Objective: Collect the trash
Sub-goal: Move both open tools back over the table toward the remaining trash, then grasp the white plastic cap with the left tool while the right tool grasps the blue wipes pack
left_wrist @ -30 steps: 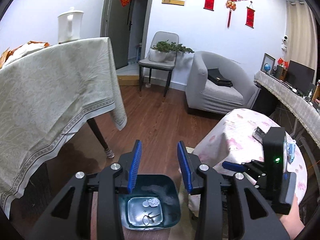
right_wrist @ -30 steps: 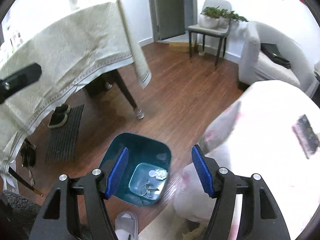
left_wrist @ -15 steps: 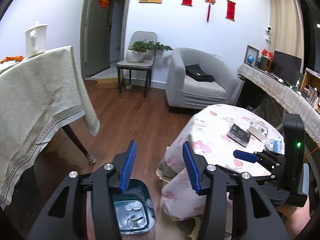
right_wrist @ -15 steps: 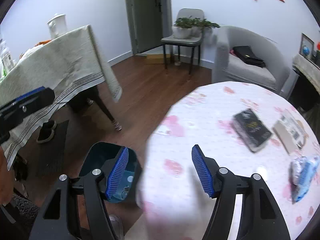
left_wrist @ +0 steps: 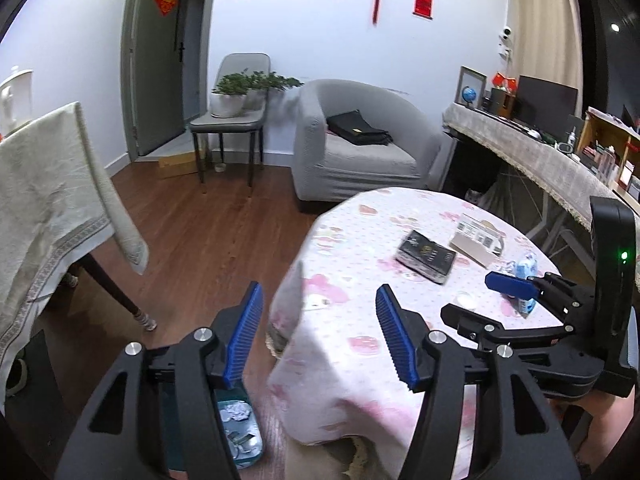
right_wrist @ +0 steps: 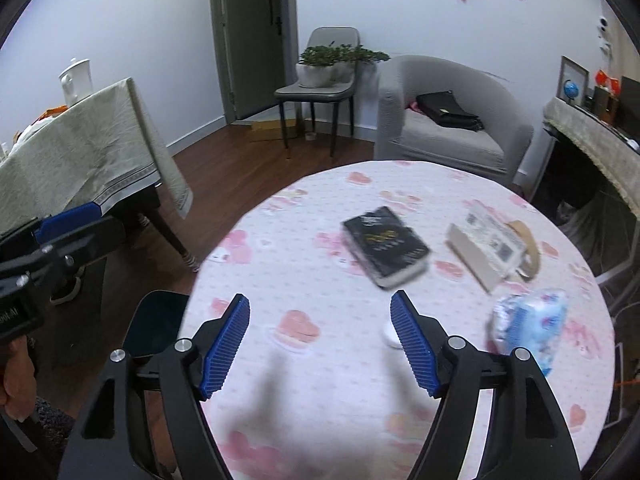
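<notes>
Both grippers have swung up and away from the teal trash bin (left_wrist: 240,432) since a second ago, when each camera looked straight down into it; now they face the round counter (right_wrist: 320,380) with its pink-flowered cloth. The bin stands on the wood floor just beside the counter's edge, low on the left, with crumpled white scraps lying in its bottom.

The right gripper (right_wrist: 320,340) hangs over the near part of the counter with its blue fingers (right_wrist: 226,344) spread wide and nothing between them. The left gripper (left_wrist: 320,332) is equally wide and empty, held out over the counter's left edge above the bin.

What looks like the next piece of trash is a small white scrap (right_wrist: 390,334) on the cloth, just ahead of the right gripper's right-hand finger; it is blurred, so I cannot say whether it is tissue or a cap. I would guess it is very light and soft, likely to skid on the cloth or squash flat, so pinching it across its middle with the finger pads low to the cloth seems best.

Farther back lie a black book (right_wrist: 386,246), a pale box (right_wrist: 484,246) and a blue-and-white soft packet (right_wrist: 528,320), which do not look like rubbish.
</notes>
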